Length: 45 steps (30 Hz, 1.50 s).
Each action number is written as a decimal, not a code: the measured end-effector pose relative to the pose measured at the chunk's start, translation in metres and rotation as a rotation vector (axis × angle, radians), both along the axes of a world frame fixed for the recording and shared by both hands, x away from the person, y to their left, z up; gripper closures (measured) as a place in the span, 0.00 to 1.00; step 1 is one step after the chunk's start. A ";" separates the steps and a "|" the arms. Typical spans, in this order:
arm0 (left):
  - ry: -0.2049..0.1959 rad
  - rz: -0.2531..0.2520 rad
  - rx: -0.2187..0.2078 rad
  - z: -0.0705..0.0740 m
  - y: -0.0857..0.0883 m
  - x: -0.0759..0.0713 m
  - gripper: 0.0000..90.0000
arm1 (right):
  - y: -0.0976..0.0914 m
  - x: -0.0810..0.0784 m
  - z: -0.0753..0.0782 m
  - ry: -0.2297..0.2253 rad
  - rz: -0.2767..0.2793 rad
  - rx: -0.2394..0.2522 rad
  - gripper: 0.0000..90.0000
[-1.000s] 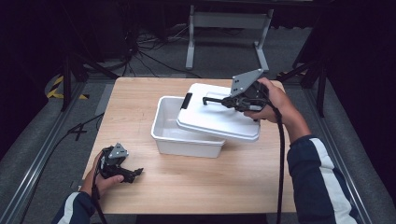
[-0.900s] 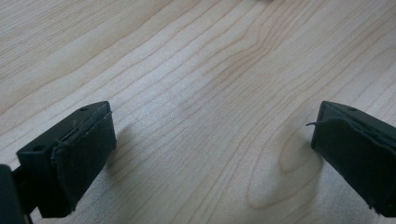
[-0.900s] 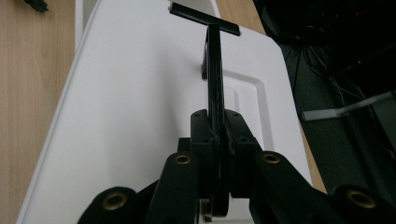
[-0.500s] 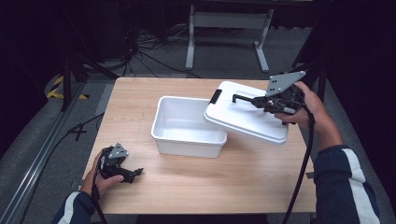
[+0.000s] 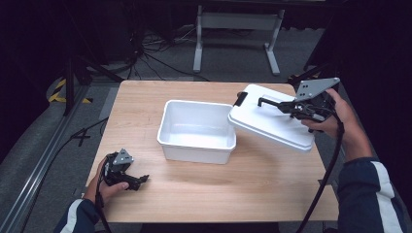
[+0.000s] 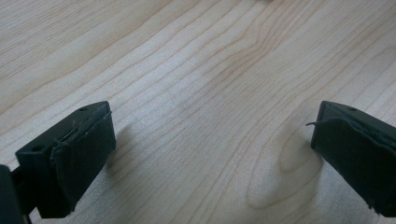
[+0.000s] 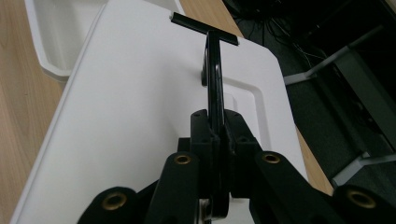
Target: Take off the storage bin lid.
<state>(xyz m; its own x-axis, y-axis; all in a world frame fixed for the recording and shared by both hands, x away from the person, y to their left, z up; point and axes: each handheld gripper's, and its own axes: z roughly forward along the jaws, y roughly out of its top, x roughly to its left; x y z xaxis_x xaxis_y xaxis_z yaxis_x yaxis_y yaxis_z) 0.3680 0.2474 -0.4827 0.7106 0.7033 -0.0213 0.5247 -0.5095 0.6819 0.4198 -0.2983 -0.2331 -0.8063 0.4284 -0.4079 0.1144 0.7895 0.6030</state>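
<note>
You've got one white bin (image 5: 197, 130) near the middle of the surface (image 5: 204, 194), open top. One white lid (image 5: 270, 124) at its 3 o'clock, with one black handle (image 7: 212, 70) on it. Two grippers: one left gripper (image 5: 138, 181) at the bin's 7 o'clock, one right gripper (image 5: 286, 108) at 3 o'clock over the lid. Two hands, one per gripper. One wooden surface. One metal stand (image 5: 236, 34) on the floor at 12 o'clock.

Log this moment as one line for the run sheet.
right gripper: shut on black handle of white plastic lid, tilted, off white plastic tub | left gripper: open, on wooden table
</note>
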 end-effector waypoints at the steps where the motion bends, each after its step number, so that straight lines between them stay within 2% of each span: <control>1: 0.000 0.000 0.000 0.000 0.000 0.000 0.00 | -0.004 -0.001 0.001 -0.004 -0.005 0.003 0.93; 11: 0.000 0.001 0.001 0.000 0.000 0.000 0.00 | -0.030 -0.007 0.000 -0.014 -0.066 0.018 0.93; 22: -0.004 0.003 -0.001 0.000 0.000 0.000 0.00 | -0.045 -0.002 -0.017 0.009 -0.100 0.015 0.93; 30: -0.003 0.006 -0.002 0.000 0.000 -0.001 0.00 | -0.041 0.009 -0.037 0.038 -0.113 -0.012 0.93; 38: -0.001 0.004 -0.003 0.000 0.000 -0.001 0.00 | -0.044 0.026 -0.066 0.092 -0.132 -0.025 0.93; 42: 0.000 0.003 -0.003 0.000 0.000 -0.001 0.00 | -0.045 0.035 -0.082 0.126 -0.145 -0.003 0.93; 45: -0.001 0.001 -0.002 0.000 0.001 -0.001 0.00 | -0.042 0.040 -0.088 0.131 -0.148 -0.008 0.94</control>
